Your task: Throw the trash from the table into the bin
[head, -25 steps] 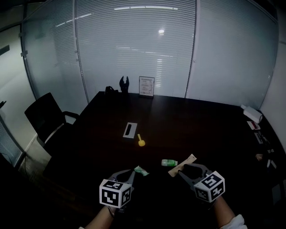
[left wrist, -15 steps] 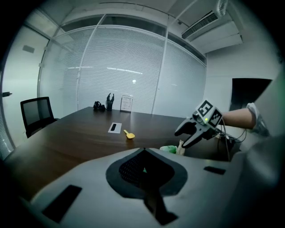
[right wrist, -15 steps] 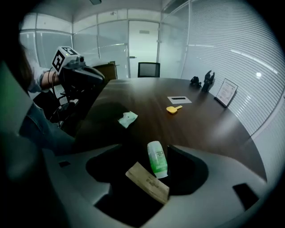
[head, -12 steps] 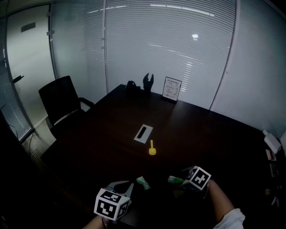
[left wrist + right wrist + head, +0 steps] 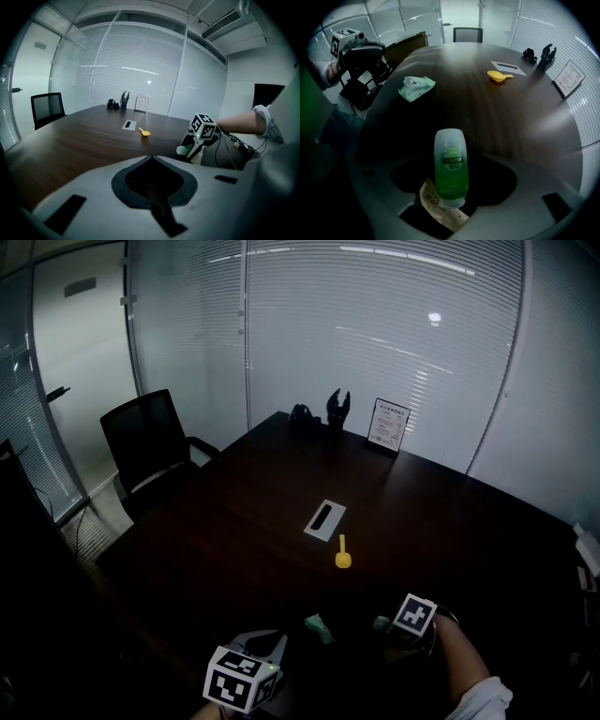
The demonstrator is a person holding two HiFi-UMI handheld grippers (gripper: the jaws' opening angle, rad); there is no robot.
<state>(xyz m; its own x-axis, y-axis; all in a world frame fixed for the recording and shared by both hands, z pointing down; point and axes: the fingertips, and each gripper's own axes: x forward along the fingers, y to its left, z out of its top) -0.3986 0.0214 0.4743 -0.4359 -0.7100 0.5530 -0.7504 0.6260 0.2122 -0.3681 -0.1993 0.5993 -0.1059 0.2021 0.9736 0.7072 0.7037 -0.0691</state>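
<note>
On the near side of the yellow scoop [image 5: 343, 557], the right gripper [image 5: 392, 632] points down at the table [image 5: 244, 521]. Its fingers have just been opening and stand wide apart, and a green bottle [image 5: 451, 168] lies loose between them on a paper wrapper [image 5: 438, 206]. The left gripper [image 5: 274, 643], nearer still and left of the scoop, has its fingers closed together on nothing, with a crumpled green wrapper [image 5: 319, 626] just beside them.

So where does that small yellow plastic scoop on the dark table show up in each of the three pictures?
Head view: small yellow plastic scoop, slightly right of centre, below mid-height.
Left gripper view: just left of centre, near mid-height.
Right gripper view: right of centre, upper third.
Shared landmark: flat white rectangular plate with a dark slot, close beside the scoop in every view.
</note>
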